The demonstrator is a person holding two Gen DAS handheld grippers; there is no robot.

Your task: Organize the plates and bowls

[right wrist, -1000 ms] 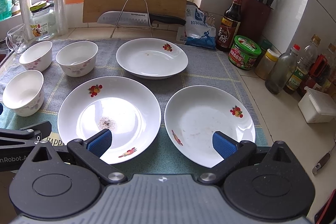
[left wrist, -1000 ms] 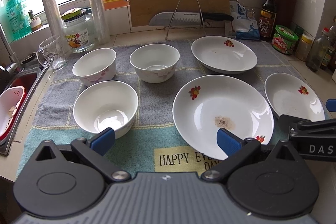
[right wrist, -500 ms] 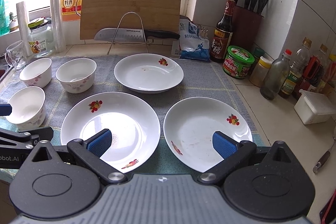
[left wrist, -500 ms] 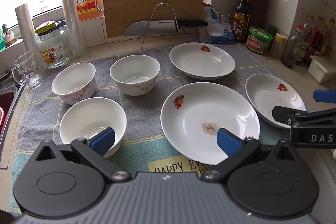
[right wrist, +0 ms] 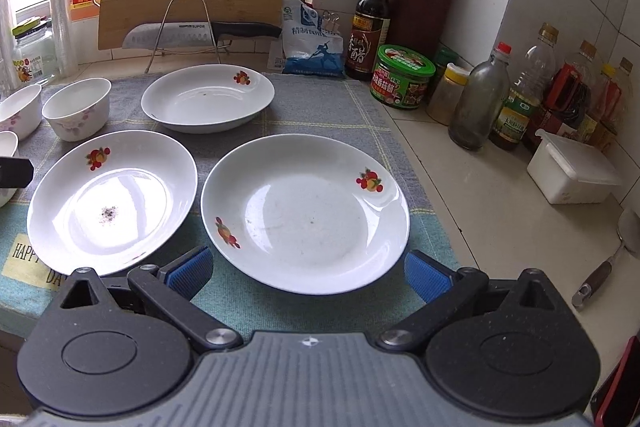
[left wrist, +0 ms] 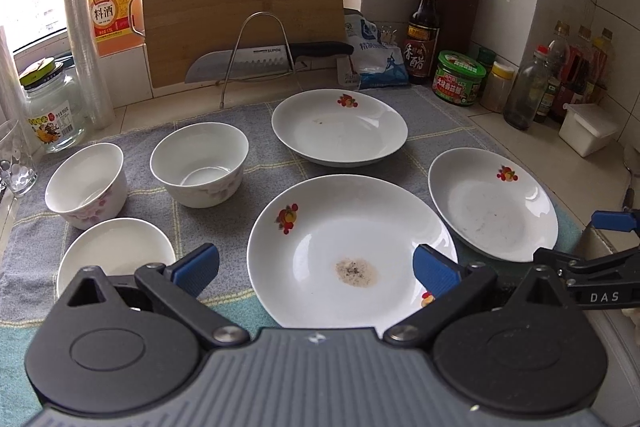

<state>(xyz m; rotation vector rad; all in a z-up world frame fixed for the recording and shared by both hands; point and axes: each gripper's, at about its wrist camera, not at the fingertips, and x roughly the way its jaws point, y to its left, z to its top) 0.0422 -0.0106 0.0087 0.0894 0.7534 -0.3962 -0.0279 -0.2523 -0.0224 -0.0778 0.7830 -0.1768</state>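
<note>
Three white fruit-print plates lie on a grey-green cloth. The middle plate [left wrist: 352, 251] with a dirty spot sits right in front of my left gripper [left wrist: 316, 267], which is open and empty. In the right wrist view the right plate [right wrist: 306, 211] lies just ahead of my open, empty right gripper [right wrist: 308, 271]. The far plate [left wrist: 339, 125] rests behind them. Three white bowls stand at the left: a near bowl [left wrist: 114, 255], a floral bowl [left wrist: 86, 185] and a back bowl [left wrist: 199, 163]. My right gripper's side [left wrist: 600, 267] shows at the left view's right edge.
A cutting board [left wrist: 240, 11] and knife [left wrist: 264, 59] on a wire rack stand at the back. Bottles, a green-lidded jar [right wrist: 402, 75], a knife block and a white box [right wrist: 572, 175] crowd the right counter. A glass jar [left wrist: 50, 111] and oil jug stand back left.
Both grippers have swung to the right: the sink is out of the left view, and the right plate now sits centred before my right gripper. Nothing was grasped.
</note>
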